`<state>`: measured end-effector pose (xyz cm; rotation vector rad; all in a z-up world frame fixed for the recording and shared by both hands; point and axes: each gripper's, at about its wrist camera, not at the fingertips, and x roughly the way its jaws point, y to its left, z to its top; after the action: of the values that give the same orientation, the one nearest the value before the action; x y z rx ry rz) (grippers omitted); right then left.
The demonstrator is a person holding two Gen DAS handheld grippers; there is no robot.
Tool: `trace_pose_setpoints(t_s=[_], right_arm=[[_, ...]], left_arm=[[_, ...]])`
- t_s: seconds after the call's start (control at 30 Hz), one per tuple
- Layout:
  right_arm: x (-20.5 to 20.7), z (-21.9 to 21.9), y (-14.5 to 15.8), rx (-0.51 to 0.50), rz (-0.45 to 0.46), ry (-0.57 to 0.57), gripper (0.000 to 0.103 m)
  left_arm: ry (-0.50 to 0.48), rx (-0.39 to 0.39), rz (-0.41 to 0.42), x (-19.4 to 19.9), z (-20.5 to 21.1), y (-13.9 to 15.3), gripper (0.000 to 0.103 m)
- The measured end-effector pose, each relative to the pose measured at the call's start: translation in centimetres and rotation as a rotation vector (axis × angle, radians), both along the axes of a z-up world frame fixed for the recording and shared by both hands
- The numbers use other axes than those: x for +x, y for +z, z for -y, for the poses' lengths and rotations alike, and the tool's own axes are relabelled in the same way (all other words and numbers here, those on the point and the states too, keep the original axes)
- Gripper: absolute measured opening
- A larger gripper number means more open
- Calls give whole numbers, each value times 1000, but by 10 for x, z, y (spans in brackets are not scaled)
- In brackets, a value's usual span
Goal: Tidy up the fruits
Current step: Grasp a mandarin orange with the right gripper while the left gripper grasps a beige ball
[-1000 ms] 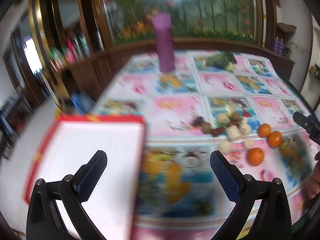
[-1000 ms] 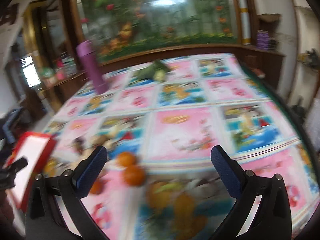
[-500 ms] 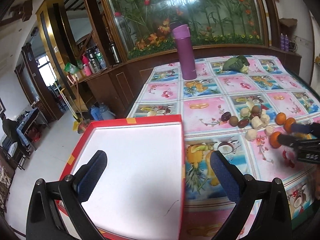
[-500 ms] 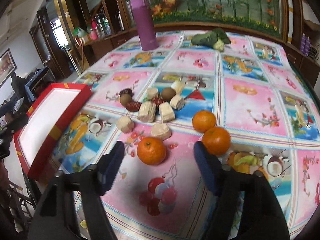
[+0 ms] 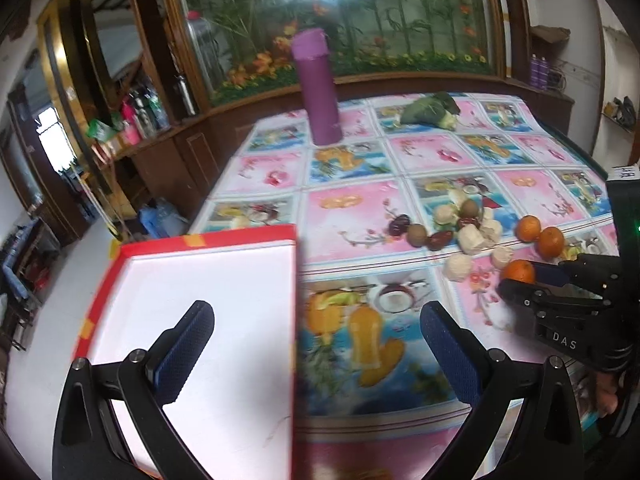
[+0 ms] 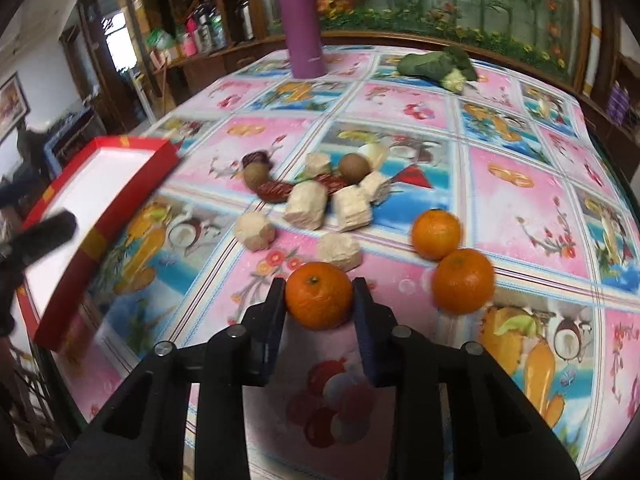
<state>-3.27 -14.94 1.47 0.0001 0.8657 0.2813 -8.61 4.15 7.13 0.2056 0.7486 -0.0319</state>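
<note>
Left claw (image 5: 316, 332) spread wide, right claw (image 6: 319, 294) closed, gripping

The bench (image 6: 500, 168) carries oranges (image 6: 436, 234), pale blocks (image 6: 306, 205), a purple flask (image 6: 302, 20) and a red box (image 6: 132, 196).

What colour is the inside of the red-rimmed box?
White inside the box, plain and unpatterned; clearest in the left wrist view.
</note>
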Motion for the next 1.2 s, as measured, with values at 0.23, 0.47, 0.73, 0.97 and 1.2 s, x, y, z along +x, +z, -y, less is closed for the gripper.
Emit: trace_pose_setpoints(t_s=[0.23, 0.47, 0.73, 0.97, 1.2], right_arm=[[0, 48, 21, 163, 74, -177, 35], [2, 68, 26, 235, 77, -257, 35], [3, 75, 25, 285, 53, -260, 35], [4, 73, 24, 278, 48, -252, 35], [3, 72, 24, 253, 58, -266, 35]], left_arm=[[-58, 21, -61, 28, 32, -16, 102], [-110, 27, -158, 52, 67, -42, 102], [-129, -5, -210, 69, 82, -53, 81], [-142, -71, -240, 75, 83, -57, 55], [-204, -110, -233, 70, 90, -57, 25]])
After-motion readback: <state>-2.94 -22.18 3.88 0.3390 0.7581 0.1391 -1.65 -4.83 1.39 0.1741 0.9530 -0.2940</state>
